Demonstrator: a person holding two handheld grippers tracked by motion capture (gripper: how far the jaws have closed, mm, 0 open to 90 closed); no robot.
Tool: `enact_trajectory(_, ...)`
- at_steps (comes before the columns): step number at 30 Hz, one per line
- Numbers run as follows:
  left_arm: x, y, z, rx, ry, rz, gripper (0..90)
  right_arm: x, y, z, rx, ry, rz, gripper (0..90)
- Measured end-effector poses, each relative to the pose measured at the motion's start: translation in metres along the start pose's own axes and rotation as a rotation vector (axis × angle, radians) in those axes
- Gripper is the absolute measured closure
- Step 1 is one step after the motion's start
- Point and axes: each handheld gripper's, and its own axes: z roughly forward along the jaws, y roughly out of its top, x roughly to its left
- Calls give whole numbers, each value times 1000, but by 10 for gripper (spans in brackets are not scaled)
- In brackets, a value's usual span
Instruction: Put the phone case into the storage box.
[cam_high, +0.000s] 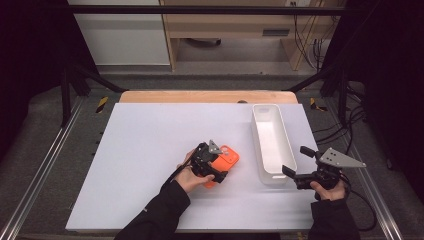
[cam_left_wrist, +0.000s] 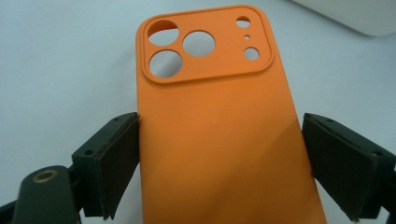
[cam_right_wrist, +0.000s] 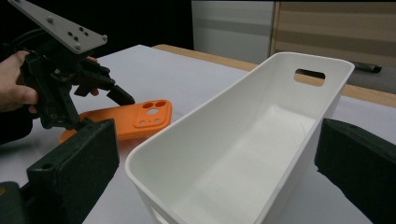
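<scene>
So the orange silicone phone case (cam_left_wrist: 219, 135) is lying flat on the white table sheet (cam_high: 145, 150), back side up with the camera cutouts pointing away from the person, a bit left of the long white plastic bin (cam_high: 272, 142). Its long axis runs pretty much straight out along the left gripper (cam_high: 210, 165), which comes at it from the near end. In the left gripper view the jaws sit either side of the case's long edges: the left pad looks like it's touching the edge, the right one seems just shy of it, so I'd call it straddling but not properly clamped yet. Left hand is obviously the closer one; closing across the narrow width looks like the way to grab it.

The right gripper (cam_high: 300, 167) is over by the near end of the bin, jaws spread wide, holding nothing, with the bin's near corner sitting between them.

Hard to make out: the near end of the case is cut off in the left gripper view and hidden under the gripper from above. The bin looks empty from what's visible.
</scene>
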Motion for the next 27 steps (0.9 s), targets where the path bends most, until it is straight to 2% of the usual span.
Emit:
enact_trajectory(11, 7, -6, -27, -42, -20, 12, 130, 0, 0, 0, -1, 0, 0, 4)
enact_trajectory(27, 17, -26, -60, -95, -39, 31, 130, 1, 0, 0, 3, 6, -4, 4)
